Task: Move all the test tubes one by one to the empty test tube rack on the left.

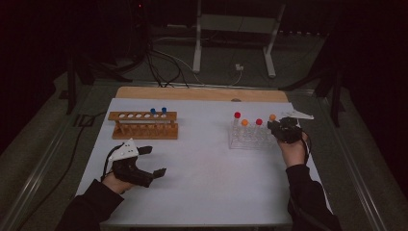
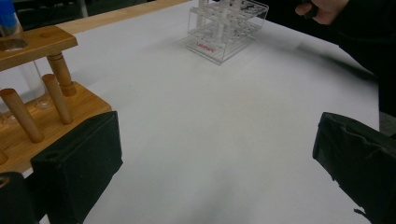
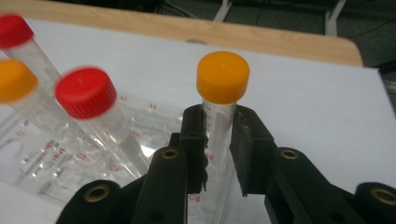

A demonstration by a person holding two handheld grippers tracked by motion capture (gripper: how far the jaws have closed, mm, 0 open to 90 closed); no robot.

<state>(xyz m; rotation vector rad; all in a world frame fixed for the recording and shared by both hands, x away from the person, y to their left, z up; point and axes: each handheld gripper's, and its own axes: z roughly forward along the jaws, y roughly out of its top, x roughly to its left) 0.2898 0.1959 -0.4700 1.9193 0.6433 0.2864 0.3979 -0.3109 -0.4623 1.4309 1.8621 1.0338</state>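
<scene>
The room is dark, and a white table [image 1: 202,163] fills the middle of it, with a strip of bare wood along its far edge. Near the far left corner stands a wooden rack [image 1: 143,125] with two blue-capped tubes [image 1: 158,111]. Near the right edge stands a clear plastic rack [image 1: 248,137] with several capped tubes.

The right gripper [image 3: 218,140] is pinching the orange-capped tube [image 3: 222,100] just under its cap, at the right end of the clear rack; the tube is upright and its lower part is inside its hole. The left gripper [image 1: 153,161] rests near the front left corner, jaws spread wide, with nothing between them.

To do this step well, I think the tube must be lifted straight up, without tilt, until its bottom is free of the rack. The red-capped tube [image 3: 86,93] leans close by, so a sideways pull may knock it or drag the light rack.
</scene>
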